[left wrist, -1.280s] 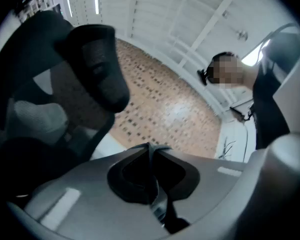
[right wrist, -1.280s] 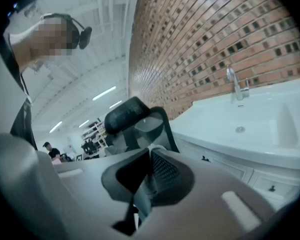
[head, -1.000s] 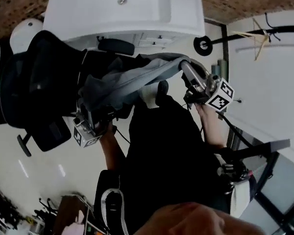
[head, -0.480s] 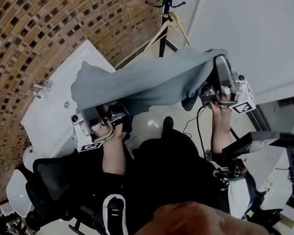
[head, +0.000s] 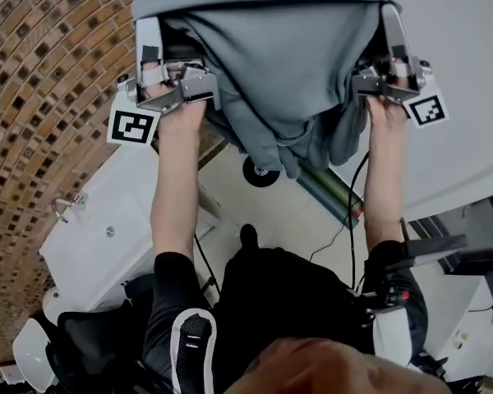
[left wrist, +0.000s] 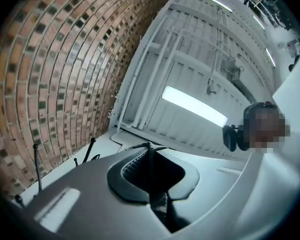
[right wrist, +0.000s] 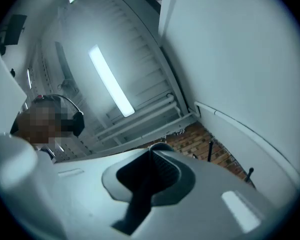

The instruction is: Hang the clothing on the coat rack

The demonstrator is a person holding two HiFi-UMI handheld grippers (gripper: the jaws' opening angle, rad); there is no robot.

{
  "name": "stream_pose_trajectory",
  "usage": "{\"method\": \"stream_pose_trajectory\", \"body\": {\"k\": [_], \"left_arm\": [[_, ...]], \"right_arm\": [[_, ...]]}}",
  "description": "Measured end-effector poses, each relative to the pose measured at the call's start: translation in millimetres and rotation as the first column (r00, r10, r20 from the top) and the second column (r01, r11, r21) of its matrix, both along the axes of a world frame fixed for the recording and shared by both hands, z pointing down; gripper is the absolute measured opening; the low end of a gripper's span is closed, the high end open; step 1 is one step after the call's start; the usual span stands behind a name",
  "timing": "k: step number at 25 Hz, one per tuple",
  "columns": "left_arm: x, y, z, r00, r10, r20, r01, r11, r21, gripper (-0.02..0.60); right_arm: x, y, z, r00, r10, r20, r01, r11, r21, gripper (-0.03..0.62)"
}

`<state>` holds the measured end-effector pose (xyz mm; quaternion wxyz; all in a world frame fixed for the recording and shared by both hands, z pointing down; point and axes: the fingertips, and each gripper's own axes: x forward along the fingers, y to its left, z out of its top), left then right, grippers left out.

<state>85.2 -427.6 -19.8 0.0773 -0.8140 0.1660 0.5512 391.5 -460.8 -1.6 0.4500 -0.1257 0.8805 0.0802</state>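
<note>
**Item: grey garment** (head: 279, 64), one piece, soft knit or fleece by the look of it.

- **Location:** it is hanging in the air, stretched between two raised grippers, above the person's head and well clear of the floor. The middle is sagging in heavy folds (head: 292, 142).
- **Left gripper** (head: 150, 43): it is clenching one top edge of the garment. Its own view shows the jaws (left wrist: 149, 151) together, with a dark strip of cloth trailing out below them.
- **Right gripper** (head: 392, 35): it is likewise clamping the opposite top edge, jaws (right wrist: 152, 154) together on the cloth.
- **Coat rack** (head: 257, 171): only a round black foot is showing under the hanging folds. Thin black pegs (left wrist: 36, 159) are poking up past the cloth in both gripper views and are probably its hooks.
- **Surroundings:** a brick wall (head: 41, 97), a white worktop (head: 107, 245) and a green tube (head: 329, 191) lying on the floor.

**Handling notes (judgement):**
- It is light, limp and not fragile, with no stiffness of its own, so it is draping wherever it is unsupported.
- The cloth looks grippy rather than slippery, and pinching a thick hem or the collar should hold better than a single layer.
- The best hold is likely at the shoulders or neckline, wide apart as now, leaving a loop or the collar free to drop over a hook.
- Risk: the slack folds are hiding the hooks and could snag.
</note>
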Motion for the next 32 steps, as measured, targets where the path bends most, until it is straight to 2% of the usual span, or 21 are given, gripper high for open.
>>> {"method": "stream_pose_trajectory", "body": {"k": [2,4,5,7,8,9,10,12,14,16,17,18,20,22,24,26,28,29,30,31,32], "left_arm": [[4,-60,-27,1.0,-0.01,0.005,0.01,1.0,0.005,0.009],[-3,-140,-23,1.0,-0.012,-0.029,0.008,0.993,-0.114,0.009],[-8,-177,0,0.998,0.011,-0.065,-0.025,0.975,-0.219,0.009],[-10,-215,81,0.993,0.056,-0.104,-0.095,0.906,-0.413,0.008],[-5,-216,127,0.996,0.06,-0.071,-0.086,0.875,-0.477,0.008],[6,-209,165,0.998,0.058,-0.006,-0.053,0.862,-0.504,0.009],[21,-196,188,0.996,0.058,0.068,-0.017,0.871,-0.49,0.009],[53,-169,201,0.983,0.057,0.175,0.023,0.907,-0.421,0.01],[74,-148,206,0.969,0.059,0.238,0.04,0.92,-0.389,0.033],[77,-128,220,0.952,0.062,0.3,0.061,0.922,-0.383,0.143],[74,-116,229,0.94,0.062,0.336,0.073,0.924,-0.376,0.163],[68,-101,240,0.927,0.059,0.371,0.088,0.926,-0.367,0.163],[53,-58,269,0.9,0.034,0.435,0.136,0.925,-0.355,0.163],[33,-5,299,0.868,-0.021,0.496,0.226,0.906,-0.357,0.163],[-6,65,326,0.837,-0.109,0.536,0.362,0.845,-0.394,0.163],[-64,144,342,0.795,-0.222,0.565,0.515,0.739,-0.434,0.163],[-121,217,340,0.728,-0.349,0.59,0.65,0.625,-0.432,0.163],[-143,246,332,0.693,-0.412,0.592,0.7,0.581,-0.416,0.163],[-159,269,321,0.663,-0.466,0.586,0.735,0.553,-0.393,0.163],[-170,284,311,0.644,-0.505,0.575,0.755,0.542,-0.368,0.163],[-176,293,302,0.636,-0.525,0.566,0.761,0.55,-0.344,0.163]], "right_arm": [[3,-58,-34,1.0,0.008,0.026,-0.009,1.0,0.014,0.014],[-3,-141,-33,0.999,0.027,0.027,-0.024,0.992,-0.126,0.012],[-7,-182,-6,0.999,0.027,0.028,-0.018,0.963,-0.269,0.012],[-17,-221,89,0.999,-0.027,0.047,0.048,0.85,-0.524,0.012],[-22,-217,140,0.995,-0.073,0.068,0.099,0.807,-0.582,0.012],[-30,-202,181,0.986,-0.134,0.098,0.166,0.787,-0.595,0.014],[-42,-182,205,0.972,-0.201,0.126,0.236,0.783,-0.575,0.014],[-70,-147,215,0.95,-0.289,0.116,0.307,0.806,-0.506,0.014],[-83,-133,211,0.956,-0.291,0.044,0.277,0.84,-0.466,0.015],[-79,-138,213,0.964,-0.265,0.004,0.238,0.857,-0.456,0.023],[-74,-142,214,0.969,-0.247,-0.002,0.219,0.863,-0.454,0.029],[-68,-144,216,0.975,-0.222,-0.003,0.196,0.869,-0.454,0.056],[-43,-135,225,0.988,-0.151,-0.001,0.135,0.88,-0.455,0.225],[-10,-113,239,0.997,-0.071,-0.006,0.061,0.893,-0.445,0.267],[4,-80,263,0.999,-0.047,0.004,0.044,0.888,-0.457,0.267],[-10,-42,303,0.997,-0.075,0.022,0.075,0.857,-0.51,0.267],[-41,-2,344,0.992,-0.126,0.007,0.107,0.81,-0.576,0.265],[-59,17,358,0.987,-0.158,-0.013,0.118,0.792,-0.598,0.264],[-76,35,368,0.982,-0.187,-0.038,0.125,0.783,-0.61,0.262],[-90,52,373,0.976,-0.208,-0.061,0.128,0.781,-0.611,0.256],[-101,68,375,0.973,-0.219,-0.077,0.13,0.788,-0.602,0.245]]}}
